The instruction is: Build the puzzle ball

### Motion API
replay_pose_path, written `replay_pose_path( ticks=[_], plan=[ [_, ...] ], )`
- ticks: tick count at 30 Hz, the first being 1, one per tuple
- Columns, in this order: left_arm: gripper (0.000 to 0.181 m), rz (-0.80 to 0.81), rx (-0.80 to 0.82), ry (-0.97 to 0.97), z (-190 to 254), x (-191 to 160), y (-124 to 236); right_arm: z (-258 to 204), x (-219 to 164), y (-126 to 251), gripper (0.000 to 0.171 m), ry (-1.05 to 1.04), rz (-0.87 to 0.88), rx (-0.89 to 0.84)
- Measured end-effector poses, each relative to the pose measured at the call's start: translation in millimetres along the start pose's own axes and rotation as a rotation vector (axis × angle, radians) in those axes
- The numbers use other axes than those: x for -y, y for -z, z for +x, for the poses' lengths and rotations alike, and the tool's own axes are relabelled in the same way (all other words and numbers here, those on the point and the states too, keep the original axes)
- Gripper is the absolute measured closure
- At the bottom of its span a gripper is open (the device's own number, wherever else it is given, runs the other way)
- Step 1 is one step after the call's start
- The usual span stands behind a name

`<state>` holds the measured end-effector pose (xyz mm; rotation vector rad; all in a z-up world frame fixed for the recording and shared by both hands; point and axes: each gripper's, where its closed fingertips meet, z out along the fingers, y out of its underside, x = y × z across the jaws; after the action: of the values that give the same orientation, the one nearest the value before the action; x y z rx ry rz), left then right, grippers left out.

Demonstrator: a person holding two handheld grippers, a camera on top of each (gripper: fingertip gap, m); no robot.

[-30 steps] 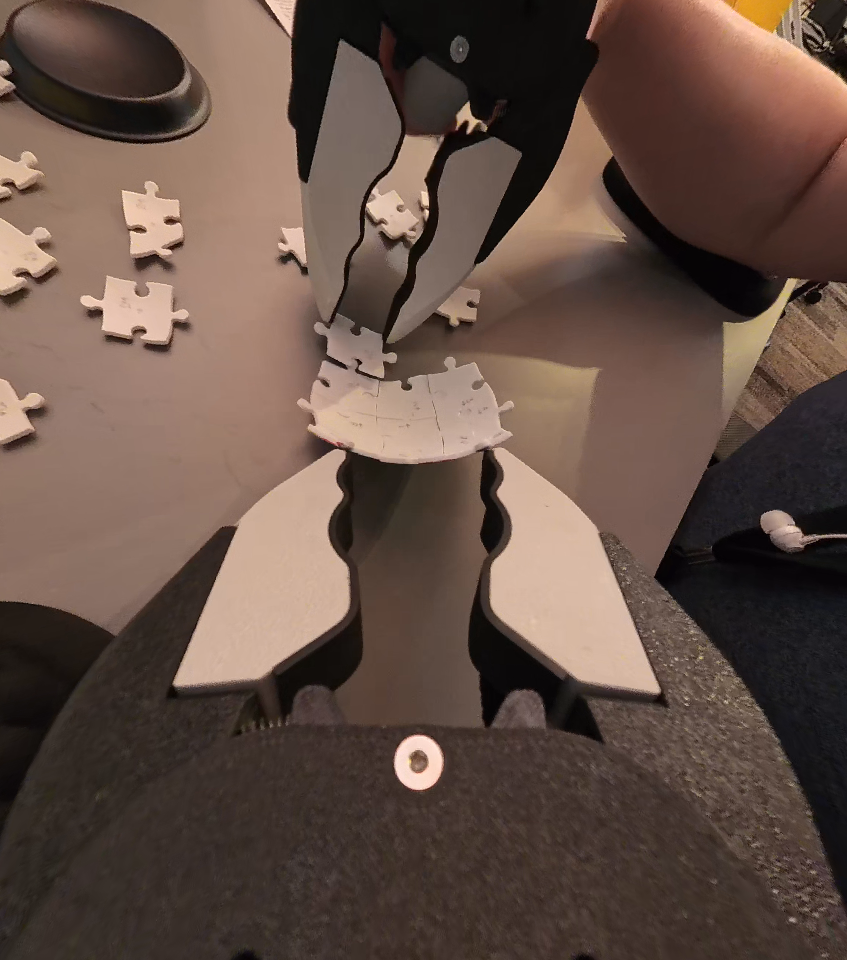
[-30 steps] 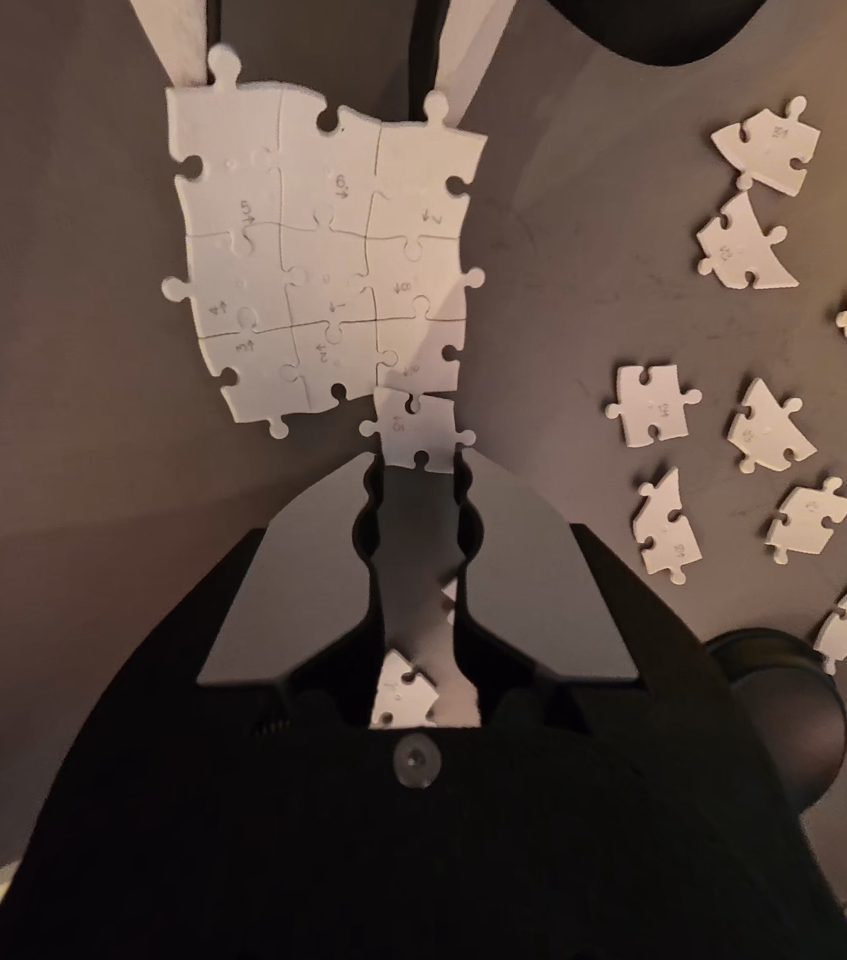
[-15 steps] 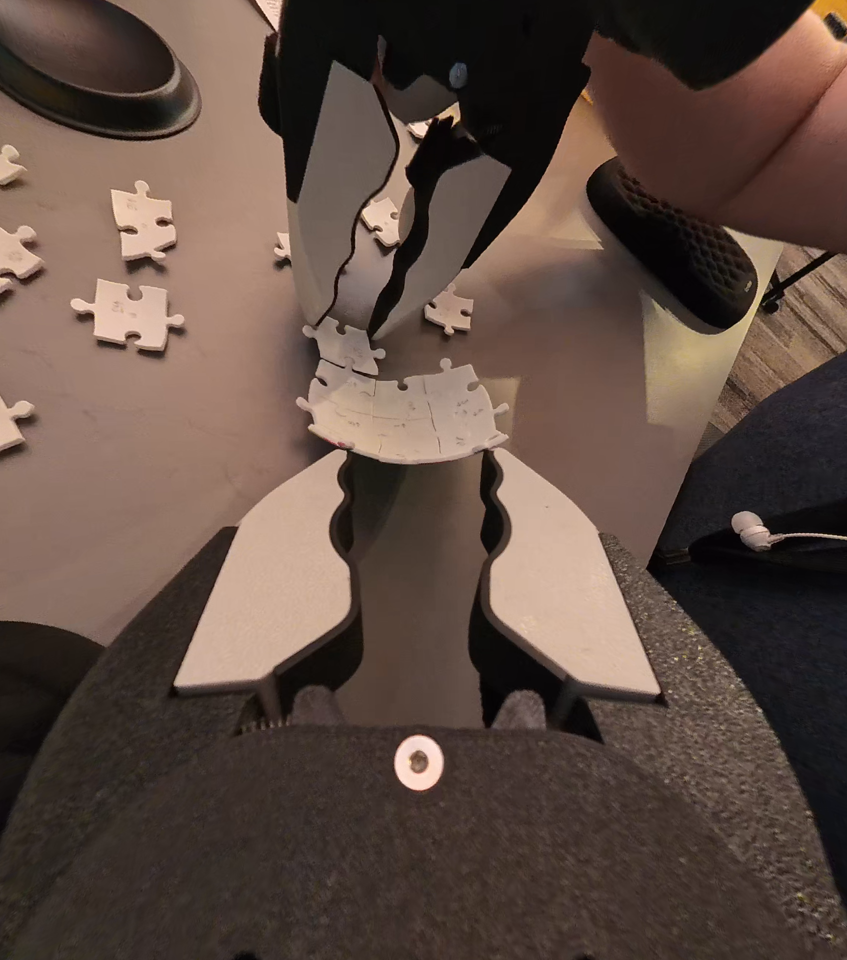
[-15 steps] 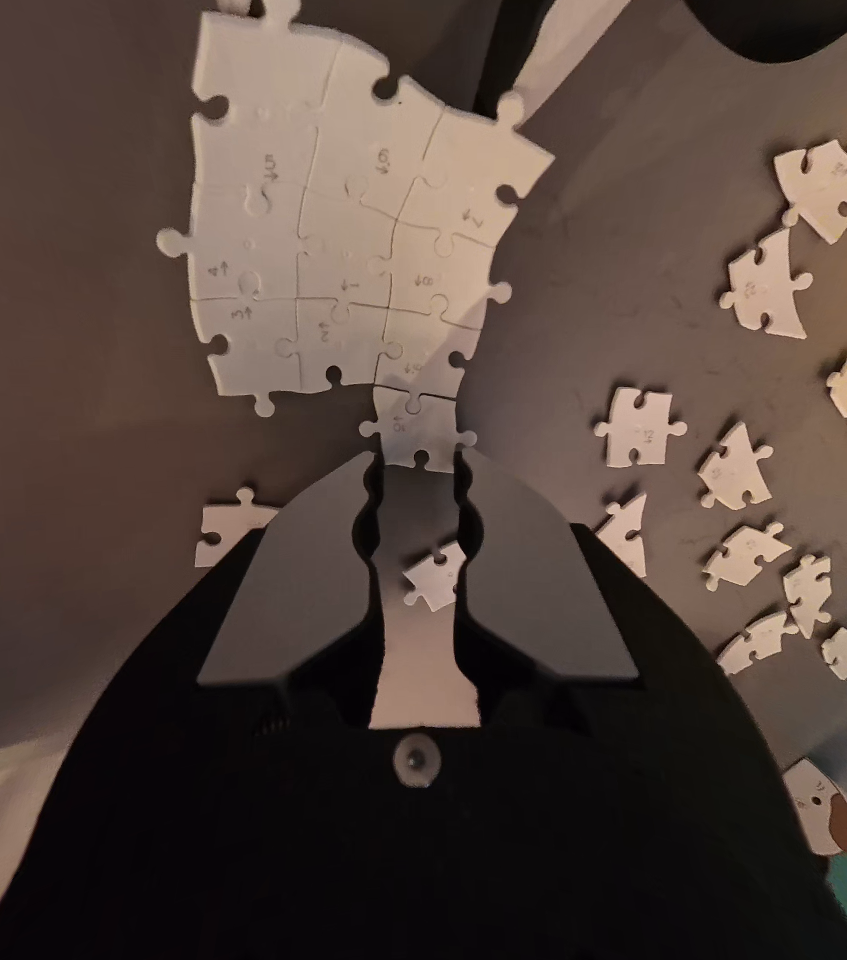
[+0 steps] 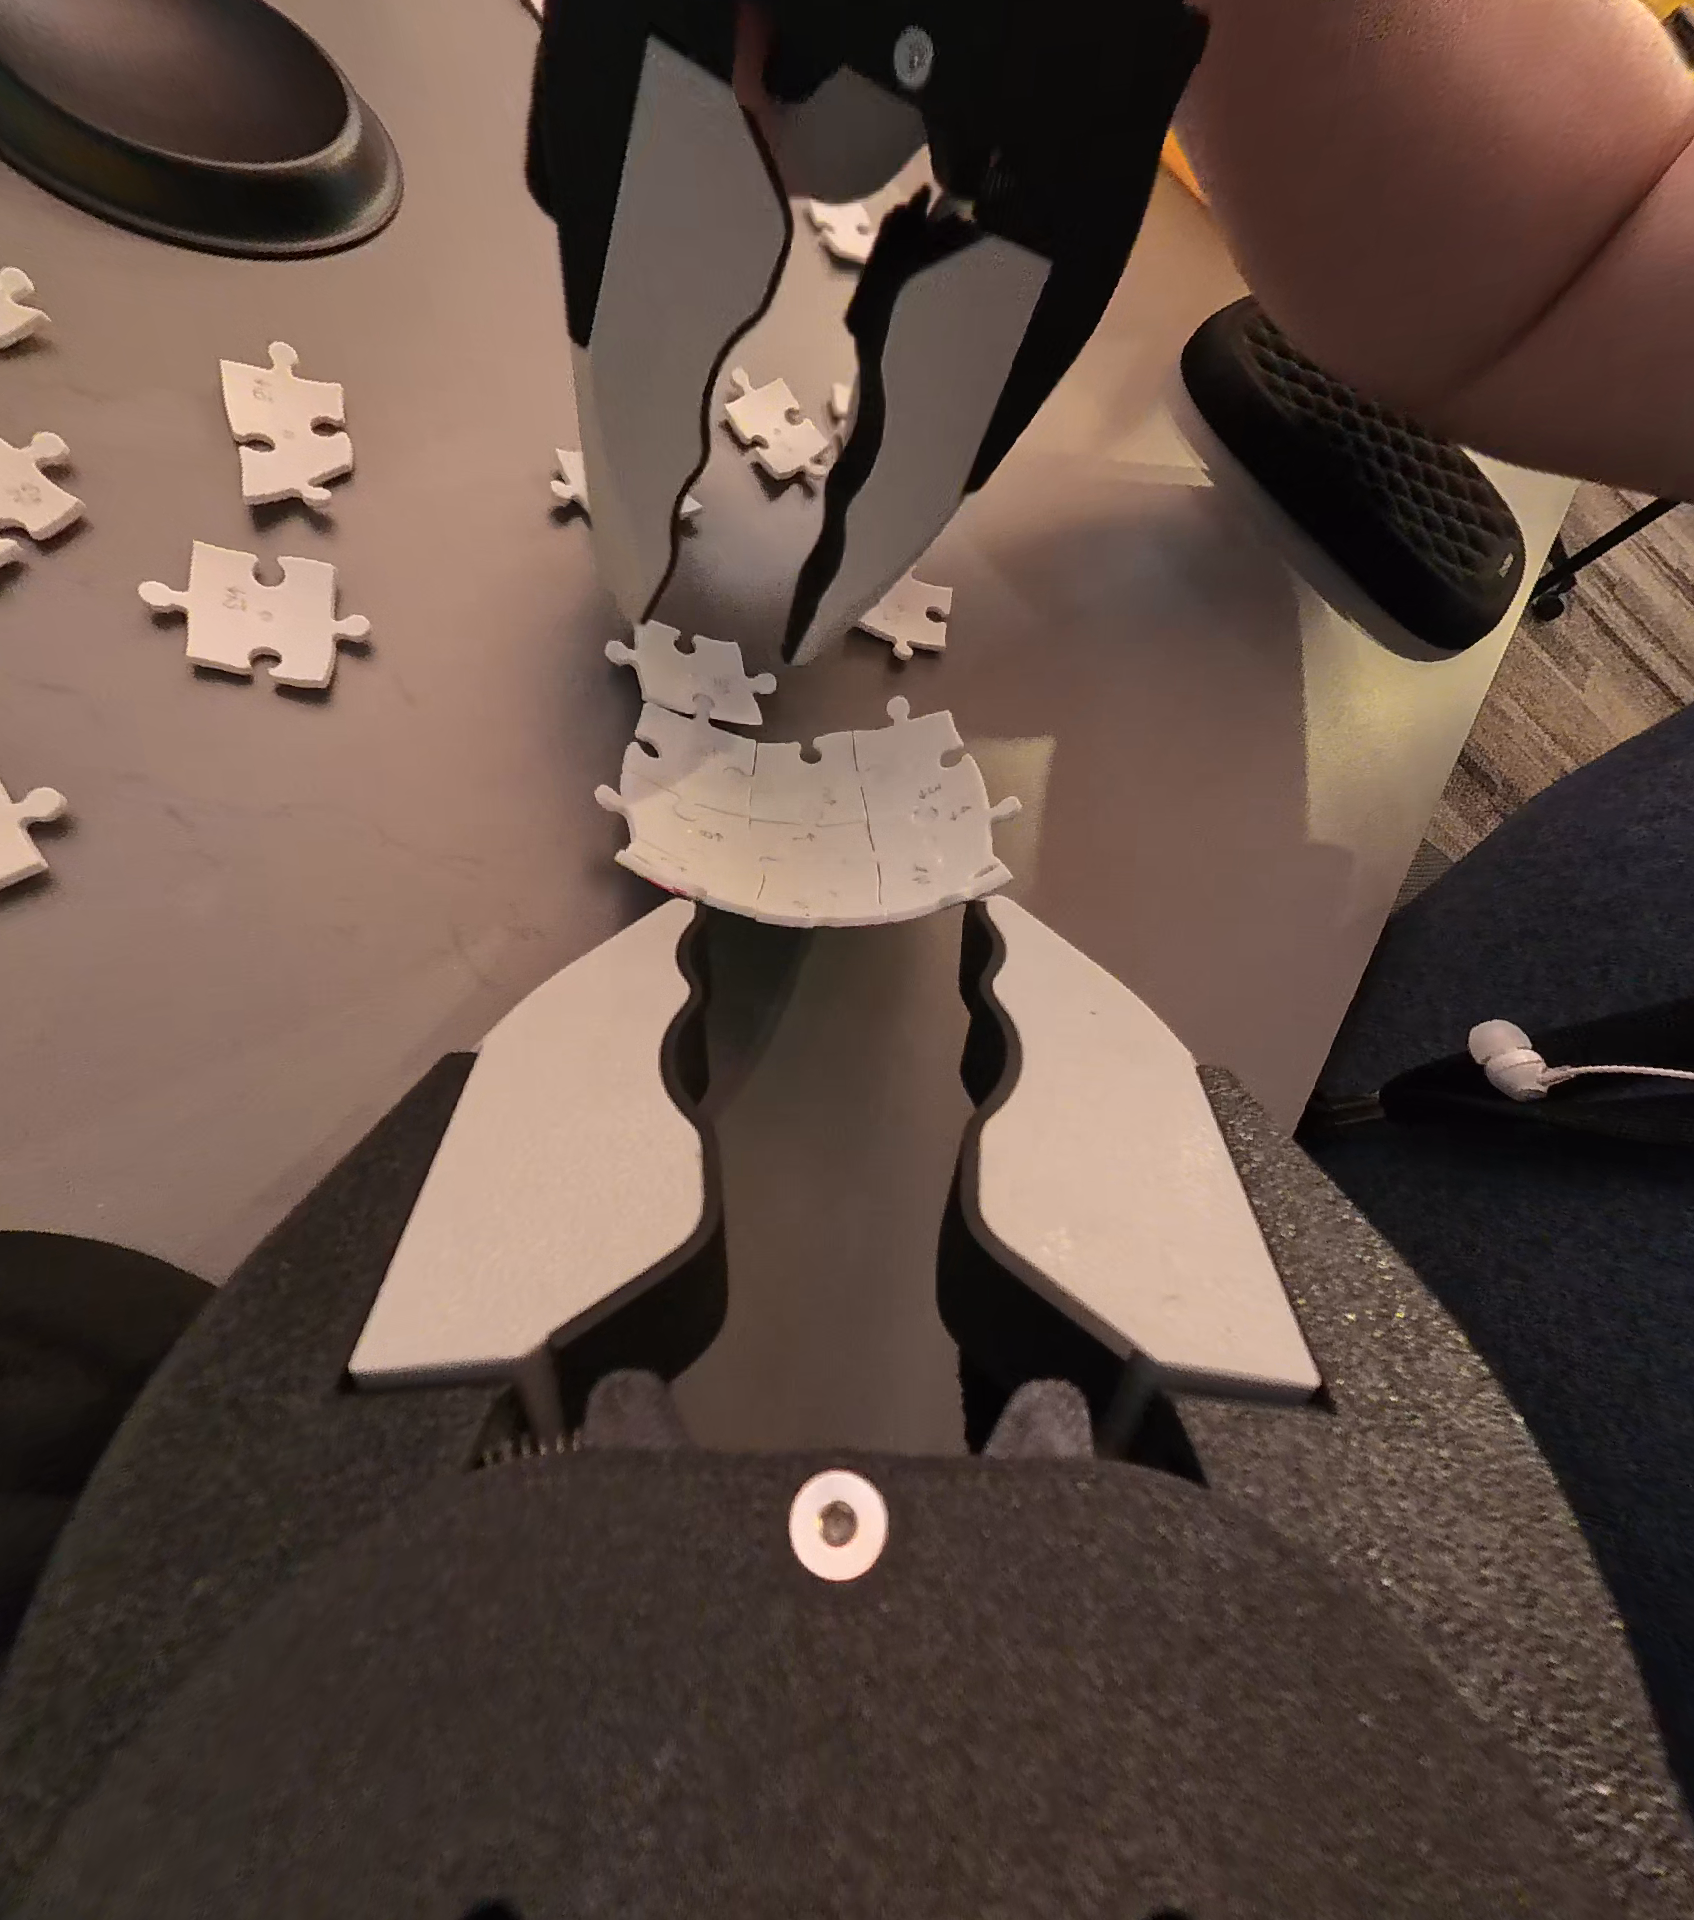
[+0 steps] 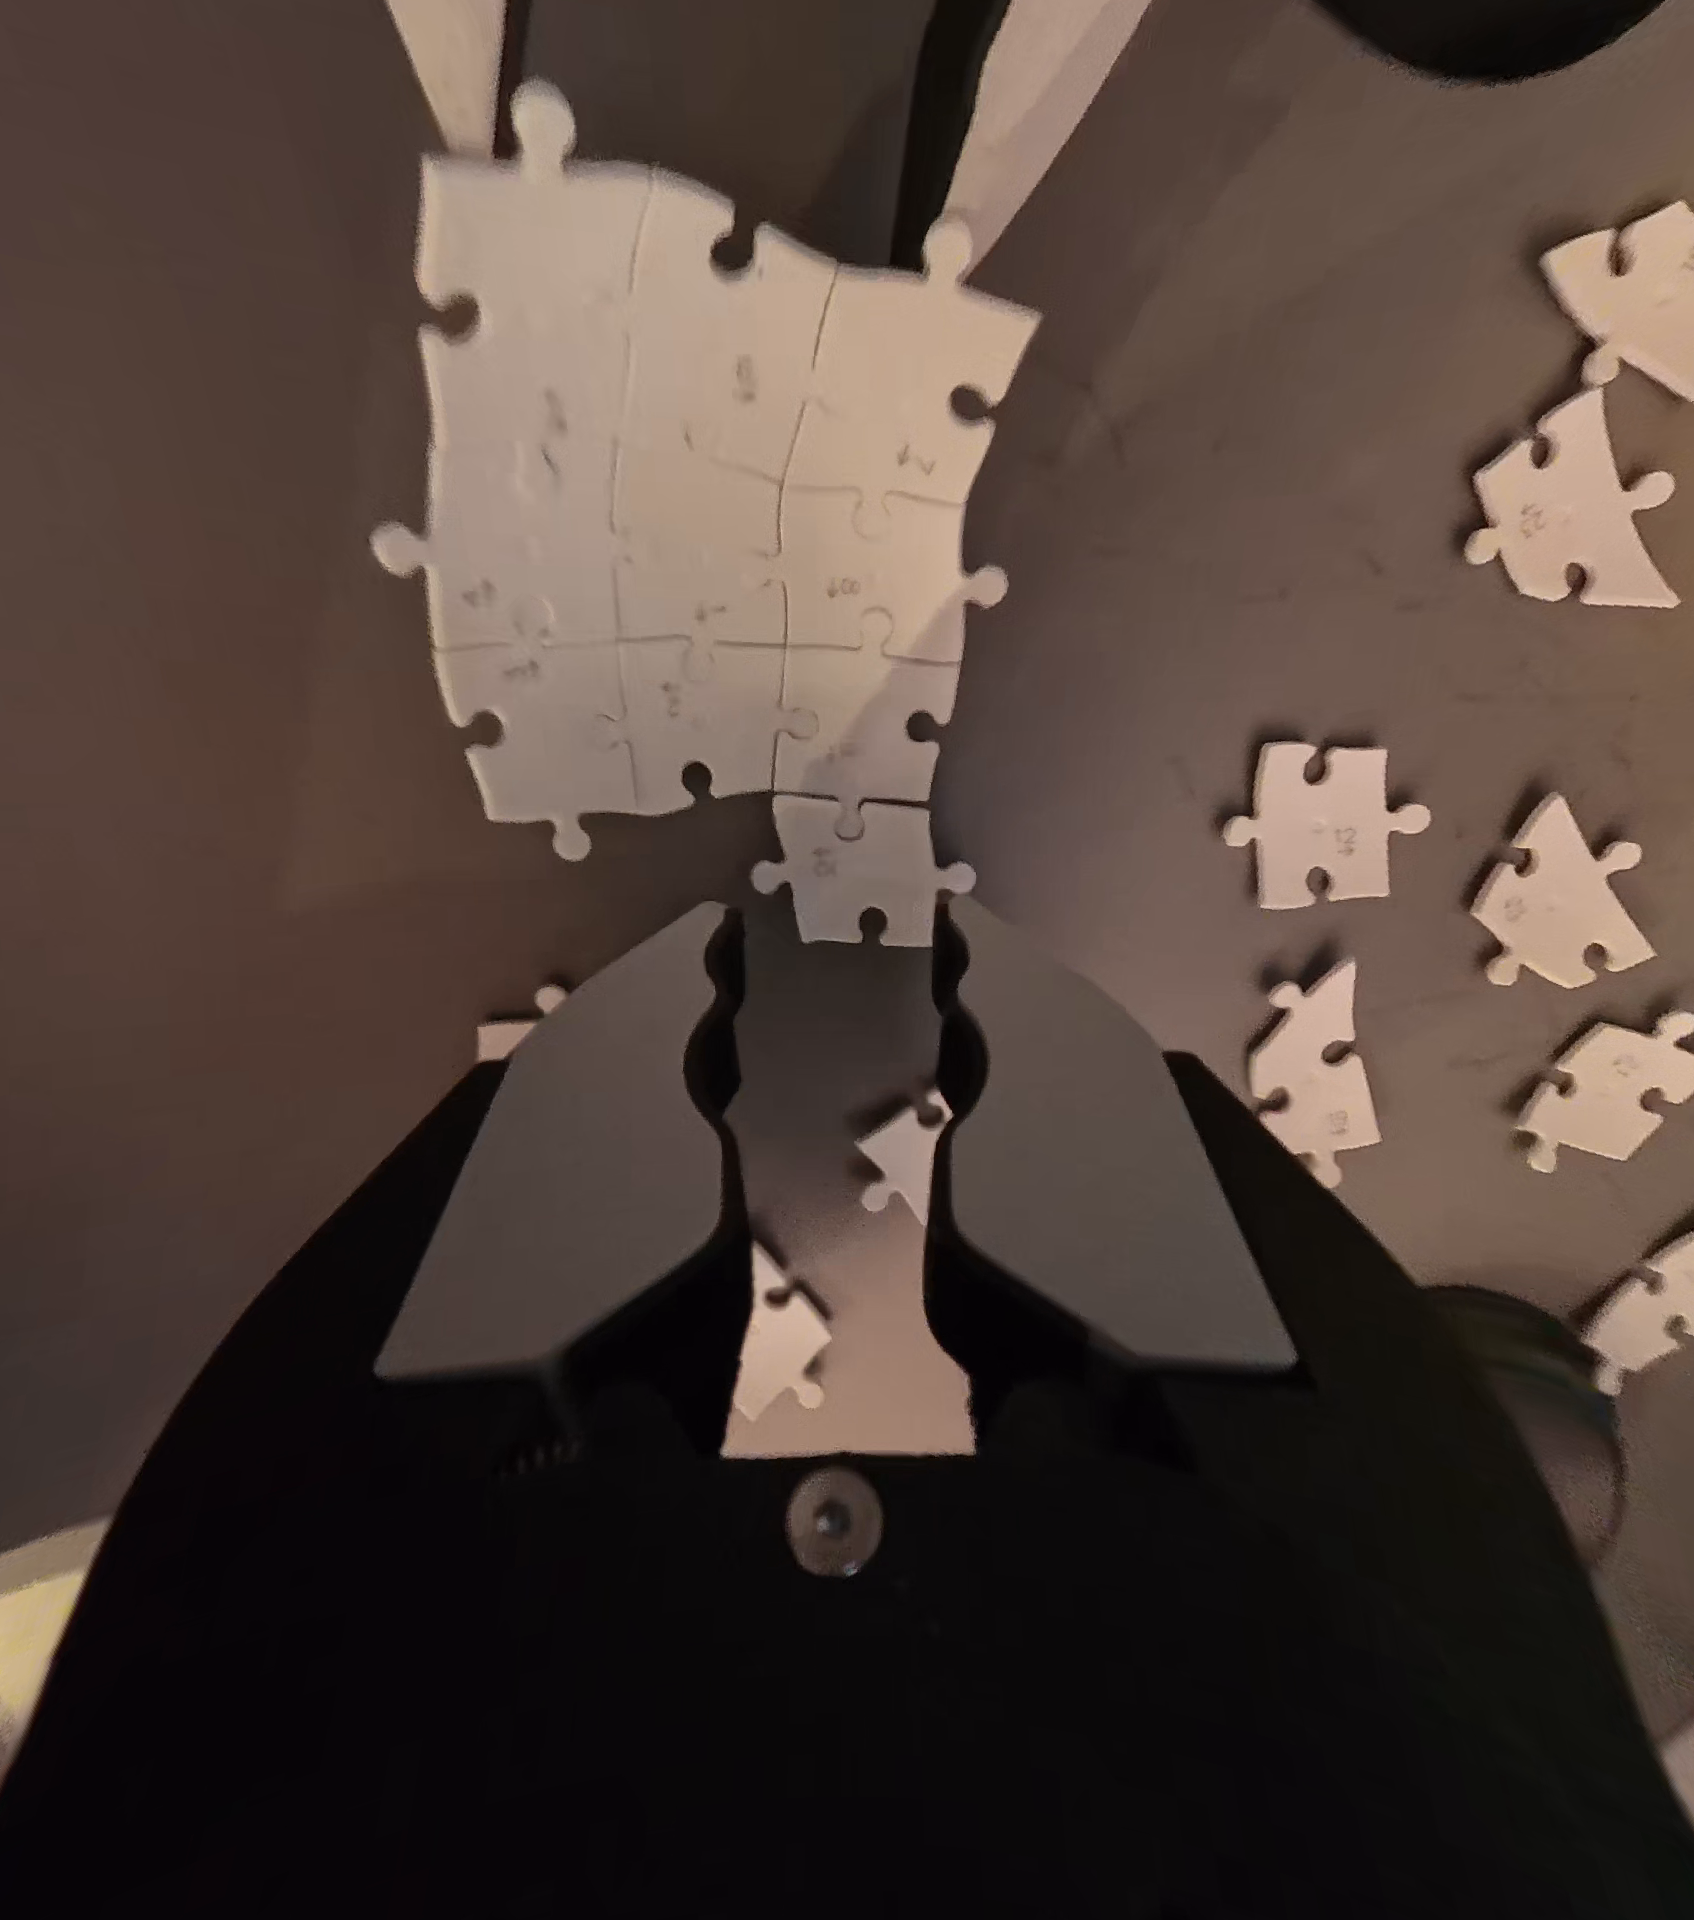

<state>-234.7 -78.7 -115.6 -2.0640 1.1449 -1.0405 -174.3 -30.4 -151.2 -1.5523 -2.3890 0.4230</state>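
A curved white panel of joined puzzle pieces point(image 5: 812, 831) is held above the grey table point(image 5: 303, 883). My left gripper point(image 5: 832, 920) is shut on its near edge. In the right wrist view the panel point(image 6: 697, 520) shows from above, with the left gripper's fingers point(image 6: 464, 94) behind it. A single white piece point(image 6: 858, 873) sits at the panel's near right corner, its socket over a panel knob. My right gripper point(image 6: 838, 920) is open, its tips either side of that piece. In the left wrist view it point(image 5: 723, 634) points down just above the piece point(image 5: 703, 675).
Several loose white pieces lie on the table point(image 5: 251, 613), point(image 6: 1331, 826). A black round dish point(image 5: 168, 135) stands at the far left. A black mesh pad point(image 5: 1362, 488) lies at the table's right edge. A person's forearm point(image 5: 1445, 260) reaches in from the right. Left tips to right tips: about 9 cm.
The right gripper's jaws have spread and let go of the single piece, which now sits locked against the panel's corner. The left gripper still holds the panel.
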Motion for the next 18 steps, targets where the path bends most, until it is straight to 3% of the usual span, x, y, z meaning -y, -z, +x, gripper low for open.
replay_pose_path(
  ticks=[6, 10, 18],
  plan=[
    [0.136, 0.002, 0.002, 0.001, -0.8, 0.7, -0.2, 2.4, 17.4, 12.3, 0.153, -0.181, 0.249, 0.105],
    [0.136, 0.001, 0.003, 0.001, -1.1, 1.2, -0.9, 4.1, 17.9, 5.4, 0.164, -0.217, 0.283, 0.119],
    [0.137, 0.027, -0.002, -0.006, 0.5, 8.4, -1.9, 2.2, 12.8, -7.9, 0.163, -0.197, 0.218, 0.121]
  ],
)
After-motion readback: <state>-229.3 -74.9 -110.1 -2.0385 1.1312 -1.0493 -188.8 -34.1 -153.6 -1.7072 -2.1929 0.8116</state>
